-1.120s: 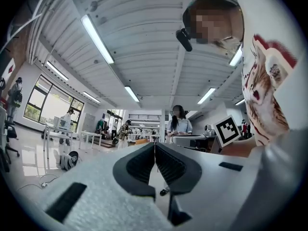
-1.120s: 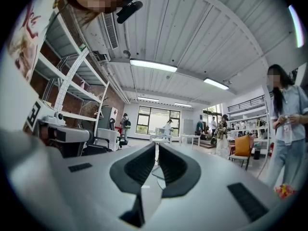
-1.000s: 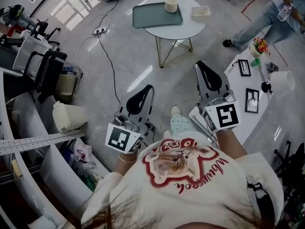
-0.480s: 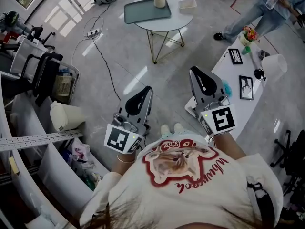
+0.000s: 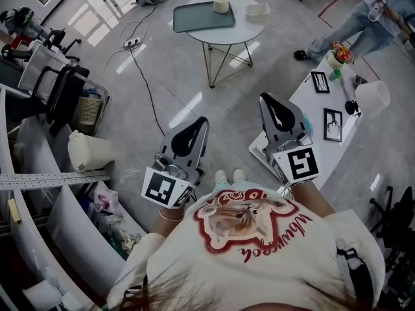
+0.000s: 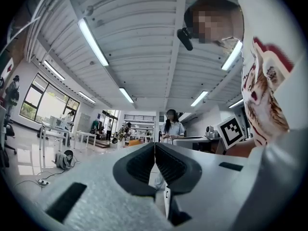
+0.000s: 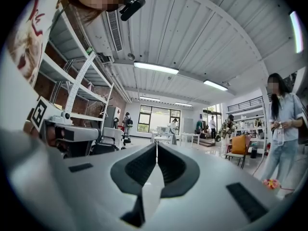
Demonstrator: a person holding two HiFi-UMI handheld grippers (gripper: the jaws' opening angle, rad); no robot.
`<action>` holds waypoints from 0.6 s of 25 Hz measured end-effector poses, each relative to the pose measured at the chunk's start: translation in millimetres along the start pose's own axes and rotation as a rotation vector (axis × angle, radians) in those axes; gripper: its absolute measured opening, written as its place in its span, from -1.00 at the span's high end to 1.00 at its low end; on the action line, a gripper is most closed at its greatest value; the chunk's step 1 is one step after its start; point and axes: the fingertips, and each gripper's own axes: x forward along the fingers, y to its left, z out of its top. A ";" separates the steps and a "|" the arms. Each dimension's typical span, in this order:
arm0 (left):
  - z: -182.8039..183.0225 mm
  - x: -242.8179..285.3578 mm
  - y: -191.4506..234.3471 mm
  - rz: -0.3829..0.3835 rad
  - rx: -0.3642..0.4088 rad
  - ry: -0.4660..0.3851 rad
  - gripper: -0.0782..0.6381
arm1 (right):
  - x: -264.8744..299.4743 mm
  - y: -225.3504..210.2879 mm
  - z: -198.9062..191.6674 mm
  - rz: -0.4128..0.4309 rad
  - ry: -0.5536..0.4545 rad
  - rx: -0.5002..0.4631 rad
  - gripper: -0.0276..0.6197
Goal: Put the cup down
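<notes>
A pale cup (image 5: 221, 4) stands at the corner of a green tray (image 5: 194, 19) on a round white table (image 5: 241, 30), well apart from both grippers. The left gripper (image 5: 202, 122) and right gripper (image 5: 265, 98) have their jaws pressed together, empty.

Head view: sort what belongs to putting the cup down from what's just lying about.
Job: cup, standing on the tray on the round table; left gripper and right gripper, both shut and empty.
Lying about: white box, picture frames, power strip.
</notes>
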 end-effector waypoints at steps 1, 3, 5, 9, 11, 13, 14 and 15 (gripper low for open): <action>0.3 -0.3 -0.1 0.003 0.002 0.000 0.74 | -0.1 -0.1 0.4 0.004 -0.007 -0.005 0.81; 0.4 -0.9 -0.1 0.010 0.001 -0.001 0.74 | 0.4 0.5 1.7 0.008 -0.011 -0.003 0.81; 0.5 -1.3 -1.3 0.018 -0.002 -0.006 0.74 | 0.0 0.8 1.9 0.005 0.002 0.006 0.81; -0.3 -0.4 -4.2 0.022 -0.009 -0.006 0.74 | -2.6 0.5 0.9 0.012 0.009 0.007 0.81; -0.4 0.0 -4.4 0.025 -0.010 -0.005 0.74 | -3.6 -0.3 0.3 0.013 0.011 0.010 0.81; -0.1 0.4 -5.3 0.026 -0.012 -0.008 0.74 | -4.8 0.5 0.4 0.018 0.007 0.016 0.81; 0.1 0.5 -6.3 0.026 -0.013 -0.009 0.74 | -5.6 1.8 1.4 0.022 0.001 0.019 0.81; 0.1 0.4 -7.4 0.025 -0.014 -0.009 0.74 | -6.4 3.1 2.2 0.025 -0.003 0.021 0.81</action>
